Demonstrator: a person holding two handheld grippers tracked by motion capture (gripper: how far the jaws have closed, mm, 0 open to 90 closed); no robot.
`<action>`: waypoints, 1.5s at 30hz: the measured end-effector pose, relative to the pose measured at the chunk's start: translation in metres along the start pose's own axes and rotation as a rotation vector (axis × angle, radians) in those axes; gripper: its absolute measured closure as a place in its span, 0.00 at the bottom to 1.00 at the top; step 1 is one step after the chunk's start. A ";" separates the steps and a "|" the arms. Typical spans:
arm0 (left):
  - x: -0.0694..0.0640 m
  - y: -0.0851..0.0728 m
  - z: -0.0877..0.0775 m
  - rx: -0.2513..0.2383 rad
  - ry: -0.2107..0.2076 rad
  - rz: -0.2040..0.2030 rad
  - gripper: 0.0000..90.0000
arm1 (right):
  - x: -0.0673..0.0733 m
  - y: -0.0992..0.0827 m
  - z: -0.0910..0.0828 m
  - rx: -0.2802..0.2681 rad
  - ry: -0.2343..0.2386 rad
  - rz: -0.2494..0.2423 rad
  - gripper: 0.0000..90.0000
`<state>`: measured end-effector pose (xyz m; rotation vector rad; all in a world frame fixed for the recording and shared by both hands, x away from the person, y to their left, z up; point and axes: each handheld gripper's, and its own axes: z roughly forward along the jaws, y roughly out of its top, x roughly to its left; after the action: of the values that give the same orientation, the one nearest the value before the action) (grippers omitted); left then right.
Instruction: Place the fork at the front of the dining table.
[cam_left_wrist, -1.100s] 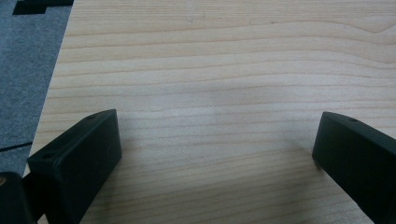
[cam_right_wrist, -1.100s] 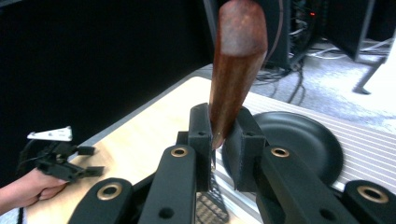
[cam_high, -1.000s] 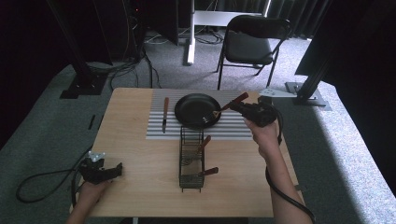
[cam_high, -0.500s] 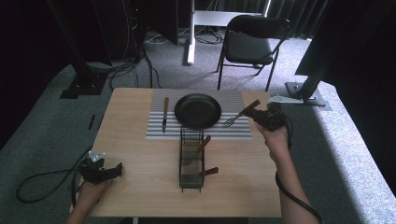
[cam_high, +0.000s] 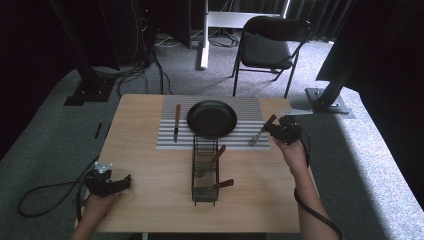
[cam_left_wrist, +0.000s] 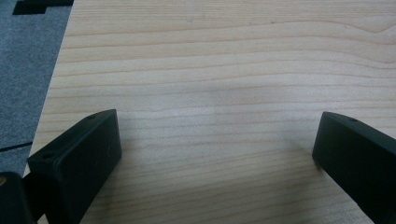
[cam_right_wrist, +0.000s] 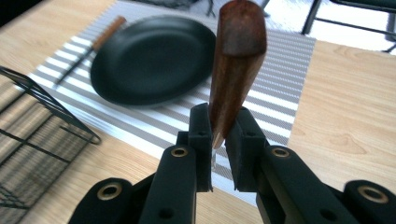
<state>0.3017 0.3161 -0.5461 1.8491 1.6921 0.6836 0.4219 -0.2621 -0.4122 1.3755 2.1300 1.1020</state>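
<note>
item: wooden-handled metal fork (cam_high: 261, 130), right of centre in the high view, over the right edge of the grey-and-white striped placemat (cam_high: 250, 107), just right of the round black plate (cam_high: 212, 118).
holder: right gripper (cam_right_wrist: 219, 135), jaws clamped on the lower handle; handle end rises to the top of the right gripper view.
risk: narrow pinch on a tapered handle; a quick wrist turn could let the fork pivot or slip onto the mat.
pose: right forearm enters from lower right, wrist bent toward centre. left gripper (cam_high: 107, 182), lower left, jaws spread wide and empty on the pale wooden table (cam_left_wrist: 210, 70).
nearby: black wire cutlery rack (cam_high: 205, 170), lower centre; wooden-handled knife (cam_high: 176, 122) left of plate.
</note>
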 end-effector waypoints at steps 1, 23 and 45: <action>0.000 0.000 0.000 0.000 0.000 0.000 0.01 | 0.001 -0.001 0.003 0.010 -0.010 -0.004 0.90; 0.000 0.000 0.000 0.000 0.000 0.000 0.01 | 0.008 -0.001 0.051 0.005 -0.079 0.068 0.89; 0.000 0.000 0.000 0.001 0.000 0.001 0.01 | 0.002 0.053 0.159 0.274 -0.203 0.151 0.90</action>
<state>0.3016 0.3162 -0.5461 1.8503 1.6917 0.6836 0.5585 -0.1838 -0.4695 1.7162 2.1128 0.7018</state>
